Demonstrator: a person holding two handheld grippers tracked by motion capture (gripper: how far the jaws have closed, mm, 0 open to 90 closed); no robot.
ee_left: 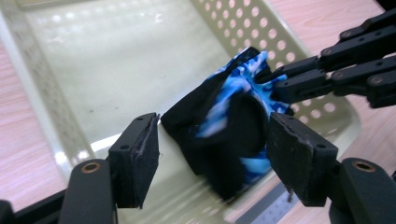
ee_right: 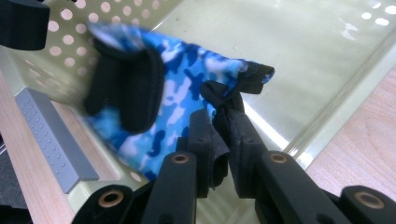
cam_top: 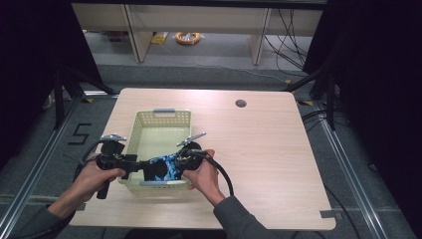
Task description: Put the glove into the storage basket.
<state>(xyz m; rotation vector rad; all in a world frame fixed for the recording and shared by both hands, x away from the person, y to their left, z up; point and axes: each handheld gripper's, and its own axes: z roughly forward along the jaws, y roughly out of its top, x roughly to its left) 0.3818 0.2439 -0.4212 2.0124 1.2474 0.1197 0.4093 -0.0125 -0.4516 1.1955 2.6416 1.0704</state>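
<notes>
A blue camouflage cloth with black parts (cam_top: 164, 168) (ee_left: 229, 126) (ee_right: 154, 102) hangs over the near end of a pale perforated basket (cam_top: 161, 115) (ee_left: 42, 93) (ee_right: 327, 116). My right gripper (cam_top: 178, 162) (ee_right: 217, 109) is shut on the cloth's black edge and holds it just above the basket floor. In the left gripper view the right gripper (ee_left: 271, 79) pinches the cloth's far corner. My left gripper (cam_top: 142, 167) (ee_left: 212, 128) is open, its pads on either side of the cloth's lower part, apart from it.
The basket has a grey handle (ee_right: 51, 130) at its near rim. It stands left of centre on a wooden table (cam_top: 268, 149) with a round cable hole (cam_top: 241, 103) at the back. Bare tabletop lies to the right.
</notes>
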